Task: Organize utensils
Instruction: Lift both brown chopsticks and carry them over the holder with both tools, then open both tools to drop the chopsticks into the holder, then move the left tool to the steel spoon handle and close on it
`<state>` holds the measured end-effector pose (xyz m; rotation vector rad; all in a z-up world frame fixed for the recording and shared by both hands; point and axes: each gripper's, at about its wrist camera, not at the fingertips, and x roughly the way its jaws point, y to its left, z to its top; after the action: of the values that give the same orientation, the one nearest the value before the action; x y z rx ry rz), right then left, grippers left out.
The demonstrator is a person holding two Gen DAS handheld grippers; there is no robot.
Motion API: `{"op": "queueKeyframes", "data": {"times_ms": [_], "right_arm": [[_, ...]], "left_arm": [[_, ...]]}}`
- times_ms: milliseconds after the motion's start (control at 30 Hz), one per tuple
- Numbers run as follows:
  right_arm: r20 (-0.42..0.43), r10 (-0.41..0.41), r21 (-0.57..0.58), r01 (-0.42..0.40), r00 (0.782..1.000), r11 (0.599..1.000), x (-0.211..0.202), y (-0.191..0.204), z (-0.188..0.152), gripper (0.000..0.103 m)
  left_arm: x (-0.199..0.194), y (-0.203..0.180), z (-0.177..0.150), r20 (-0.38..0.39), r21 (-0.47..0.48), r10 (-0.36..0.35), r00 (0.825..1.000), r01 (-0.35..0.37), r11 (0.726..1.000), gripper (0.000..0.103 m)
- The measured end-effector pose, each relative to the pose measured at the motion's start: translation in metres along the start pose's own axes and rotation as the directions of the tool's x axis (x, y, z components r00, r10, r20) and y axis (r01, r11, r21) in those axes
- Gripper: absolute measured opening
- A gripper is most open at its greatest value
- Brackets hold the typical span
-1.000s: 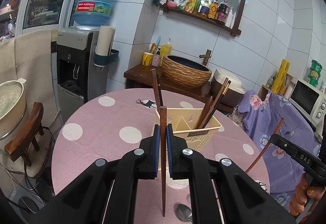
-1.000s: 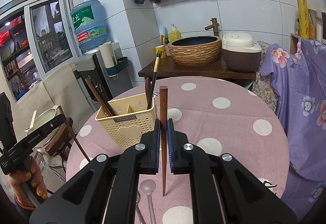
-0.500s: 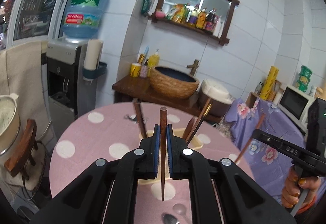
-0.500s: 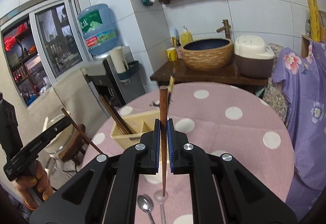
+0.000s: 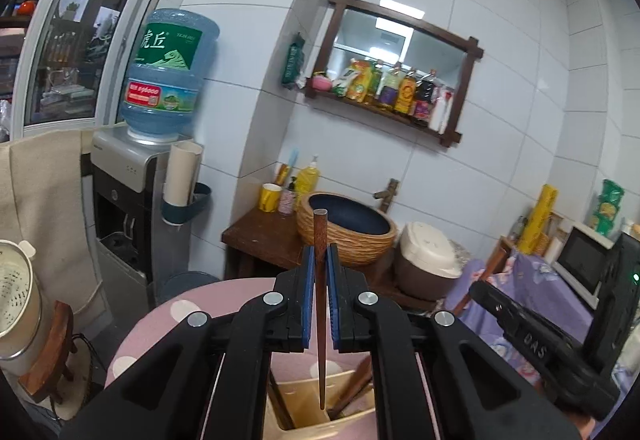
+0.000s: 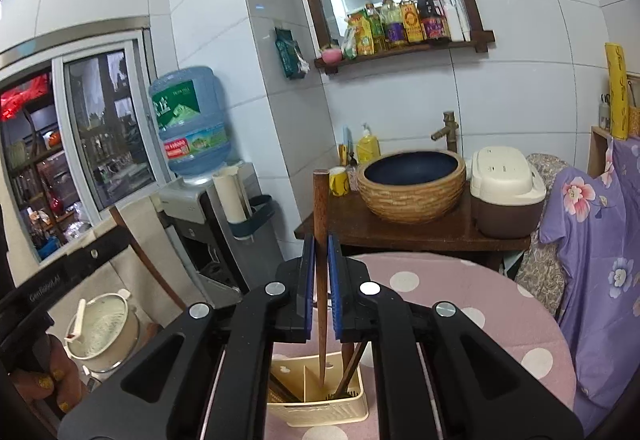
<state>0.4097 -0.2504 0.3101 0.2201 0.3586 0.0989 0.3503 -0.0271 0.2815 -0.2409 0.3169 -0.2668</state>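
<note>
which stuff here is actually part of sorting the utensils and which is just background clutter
Part of the job:
- left gripper, shut on a wooden chopstick
- right gripper, shut on another chopstick
- cream utensil caddy on the pink dotted table, a few chopsticks already inside

Just lying about:
- water dispenser
- basket-weave basin
- rice cooker
- shelf of bottles

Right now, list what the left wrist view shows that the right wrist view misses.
Only the left wrist view: the microwave at far right and the right claw from the side. Only the right wrist view: the left claw's body at far left and the purple floral cloth up close. Both: a claw shut on an upright chopstick above the cream utensil holder, plus the woven basin.
</note>
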Motion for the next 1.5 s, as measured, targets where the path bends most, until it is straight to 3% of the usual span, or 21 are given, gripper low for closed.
{"op": "queueKeyframes", "data": {"times_ms": [433, 800, 867, 933, 1000, 1133, 1333, 1500], "right_arm": [[-0.133, -0.033, -0.011, 0.032, 0.991, 0.999, 0.049, -0.011, -0.07, 0.008], [-0.108, -0.071, -0.062, 0.064, 0.992, 0.996, 0.049, -0.01, -0.091, 0.008], [-0.104, -0.069, -0.073, 0.062, 0.992, 0.995, 0.047, -0.009, -0.093, 0.008], [-0.096, -0.07, -0.084, 0.062, 0.993, 0.995, 0.044, -0.008, -0.095, 0.009], [-0.089, -0.065, -0.091, 0.057, 0.994, 0.994, 0.039, -0.007, -0.097, 0.013], [-0.041, -0.055, -0.094, 0.051, 0.998, 0.994, 0.019, -0.008, -0.103, 0.045], [-0.033, -0.059, -0.133, 0.054, 0.998, 0.99, -0.008, -0.009, -0.122, 0.048], [-0.066, -0.083, -0.168, 0.071, 0.994, 0.983, -0.022, -0.014, -0.151, 0.051]], "left_arm": [[0.051, 0.025, -0.079, -0.166, -0.019, 0.039, 0.985, -0.043, 0.999, 0.007], [0.057, 0.024, -0.105, -0.205, 0.017, 0.064, 0.977, -0.062, 0.998, 0.008], [0.051, 0.023, -0.106, -0.198, 0.027, 0.066, 0.978, -0.062, 0.998, 0.016], [0.042, 0.021, -0.108, -0.174, 0.029, 0.064, 0.983, -0.06, 0.998, 0.049], [0.032, 0.021, -0.111, -0.148, 0.028, 0.066, 0.987, -0.063, 0.998, 0.053], [0.014, 0.022, -0.12, -0.137, 0.045, 0.078, 0.987, -0.073, 0.996, 0.064], [-0.005, 0.028, -0.144, -0.16, 0.05, 0.09, 0.983, -0.083, 0.995, 0.075], [-0.008, 0.035, -0.177, -0.223, 0.048, 0.111, 0.968, -0.103, 0.994, 0.076]]}}
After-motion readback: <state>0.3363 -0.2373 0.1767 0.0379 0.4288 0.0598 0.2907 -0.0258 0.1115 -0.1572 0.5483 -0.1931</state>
